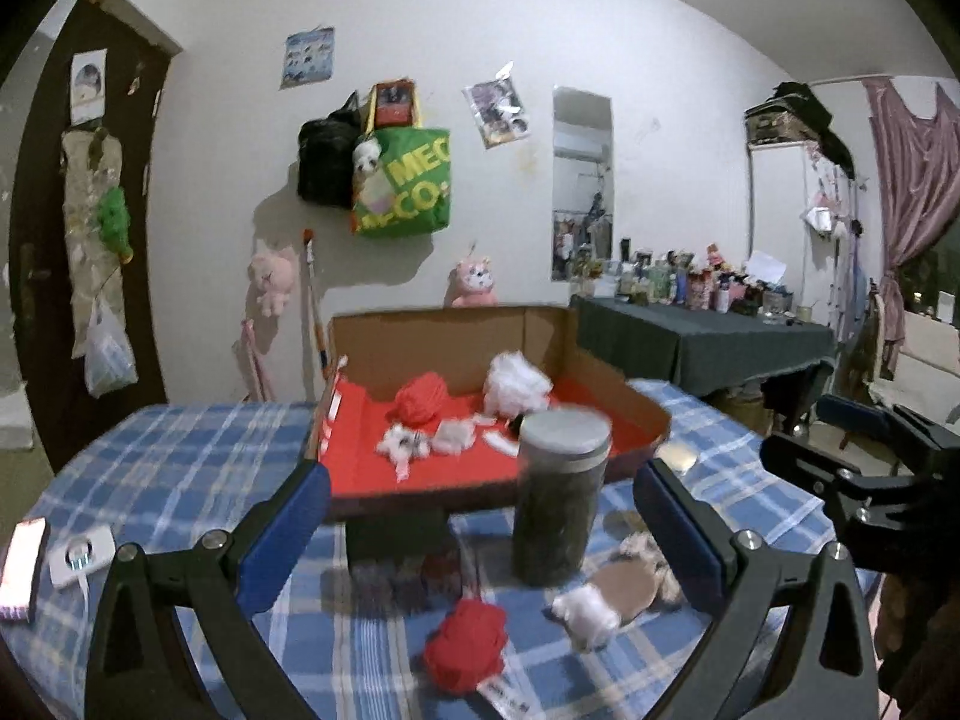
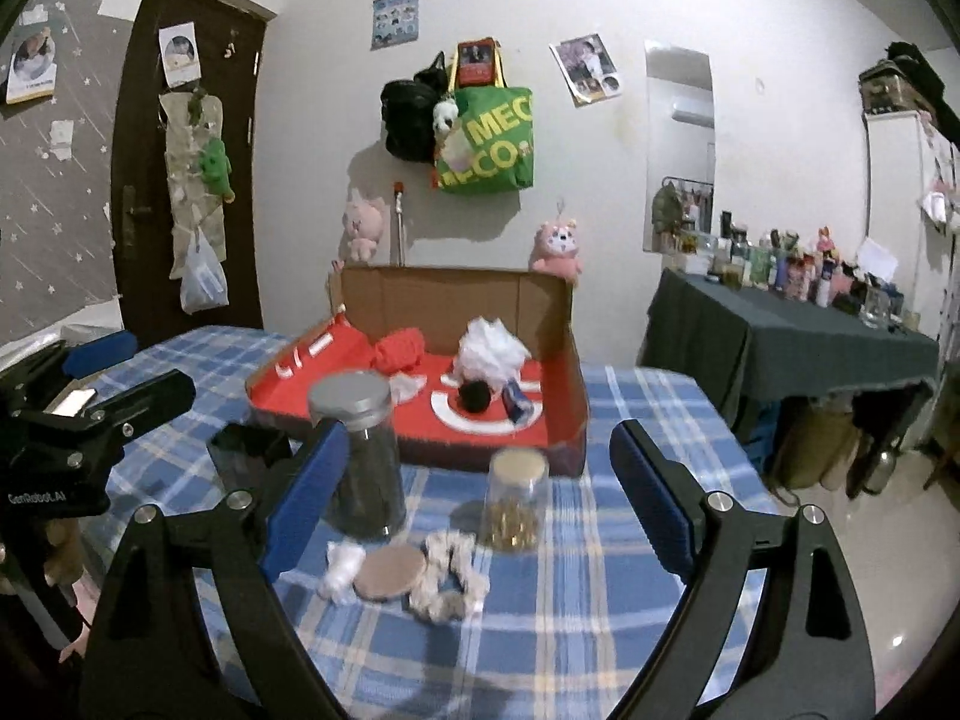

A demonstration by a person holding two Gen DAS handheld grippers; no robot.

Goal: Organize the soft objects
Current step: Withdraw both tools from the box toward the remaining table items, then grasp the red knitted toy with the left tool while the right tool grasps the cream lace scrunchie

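Observation:
A shallow cardboard box (image 1: 630,402) (image 2: 570,372) with a red floor stands on the blue plaid table. In it lie a red yarn ball (image 1: 420,399) (image 2: 399,348), a white fluffy pouf (image 1: 516,387) (image 2: 489,348) and small white pieces. On the cloth in front lie a second red yarn ball (image 1: 468,648), a white cotton wad (image 1: 585,609) (image 2: 342,564), a round tan pad (image 2: 390,573) and a beige scrunchie (image 2: 447,576). My left gripper (image 1: 480,534) is open and empty above them. My right gripper (image 2: 480,504) is open and empty.
A tall dark jar with a grey lid (image 1: 561,498) (image 2: 360,456) and a small glass jar with a cork lid (image 2: 516,498) stand among the soft things. A black box (image 1: 396,534) sits before the cardboard box. A phone (image 1: 21,567) and white socket (image 1: 81,555) lie left.

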